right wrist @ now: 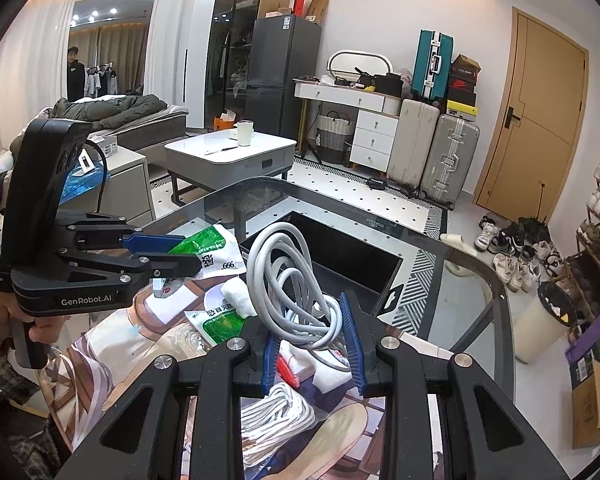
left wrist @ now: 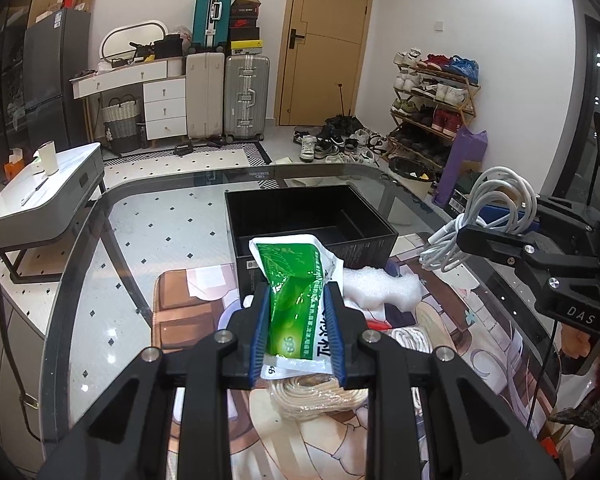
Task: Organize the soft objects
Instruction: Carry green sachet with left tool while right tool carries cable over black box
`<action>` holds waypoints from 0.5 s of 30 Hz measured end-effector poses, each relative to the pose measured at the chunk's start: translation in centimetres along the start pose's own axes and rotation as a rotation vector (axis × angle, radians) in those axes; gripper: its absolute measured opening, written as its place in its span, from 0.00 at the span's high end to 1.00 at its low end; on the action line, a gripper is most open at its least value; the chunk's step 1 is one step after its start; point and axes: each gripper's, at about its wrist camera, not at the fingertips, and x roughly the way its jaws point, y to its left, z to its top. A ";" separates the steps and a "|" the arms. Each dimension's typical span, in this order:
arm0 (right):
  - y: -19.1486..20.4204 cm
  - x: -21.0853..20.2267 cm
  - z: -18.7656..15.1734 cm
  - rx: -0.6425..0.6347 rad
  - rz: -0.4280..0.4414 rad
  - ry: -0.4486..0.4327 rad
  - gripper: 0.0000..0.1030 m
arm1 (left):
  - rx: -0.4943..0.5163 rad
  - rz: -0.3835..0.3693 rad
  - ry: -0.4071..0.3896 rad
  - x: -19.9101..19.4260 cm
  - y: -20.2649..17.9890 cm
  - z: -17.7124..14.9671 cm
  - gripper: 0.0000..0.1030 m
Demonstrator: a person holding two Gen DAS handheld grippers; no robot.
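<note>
My left gripper (left wrist: 298,316) is shut on a green and white sachet (left wrist: 296,280) and holds it above the mat, just in front of the open black box (left wrist: 312,228). My right gripper (right wrist: 312,336) is shut on a coiled white cable (right wrist: 288,280), held up near the box (right wrist: 340,264). In the left wrist view the right gripper (left wrist: 460,236) holds the cable (left wrist: 496,208) to the right of the box. In the right wrist view the left gripper (right wrist: 180,252) holds the sachet (right wrist: 216,252) at the left.
On the printed mat (left wrist: 204,320) lie white foam (left wrist: 380,284), a bagged rope coil (left wrist: 320,396), and in the right wrist view a second green sachet (right wrist: 220,320) and white rope (right wrist: 276,420). The glass table edge (left wrist: 100,208) curves at the left. A low white table (left wrist: 40,196) stands beyond.
</note>
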 end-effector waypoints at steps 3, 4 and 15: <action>-0.1 0.1 0.5 -0.025 -0.004 0.005 0.72 | -0.006 0.005 0.002 -0.1 0.2 0.5 0.76; -0.2 0.1 0.7 -0.023 0.001 0.008 0.72 | -0.006 0.007 0.003 0.0 0.2 0.7 0.76; -1.2 0.7 1.4 -0.004 0.028 0.011 0.72 | -0.010 0.027 0.019 0.8 0.8 2.5 0.76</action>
